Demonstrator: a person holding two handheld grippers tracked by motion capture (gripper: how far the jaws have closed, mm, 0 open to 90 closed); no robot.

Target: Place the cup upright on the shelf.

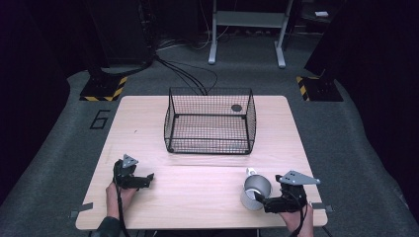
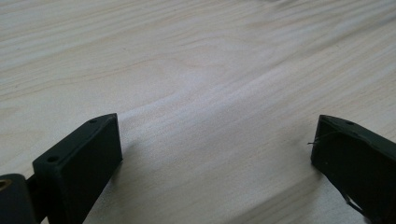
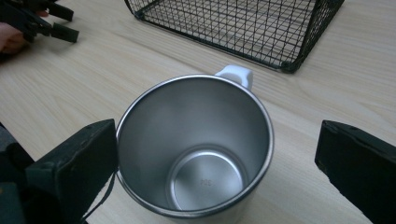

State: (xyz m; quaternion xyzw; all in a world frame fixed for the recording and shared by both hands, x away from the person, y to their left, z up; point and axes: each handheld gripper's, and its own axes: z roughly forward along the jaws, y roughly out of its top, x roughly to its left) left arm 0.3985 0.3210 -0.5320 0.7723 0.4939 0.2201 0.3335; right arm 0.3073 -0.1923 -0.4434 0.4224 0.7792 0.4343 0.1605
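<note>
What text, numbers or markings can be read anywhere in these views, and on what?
"6": large dark digit on the grey floor, left of the table.
Stamped mark on the inside bottom of the steel mug: too faint to read.
No other text legible.

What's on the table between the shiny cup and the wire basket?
Nothing: in the high view, bare wooden table lies between the cup and the basket.
</note>
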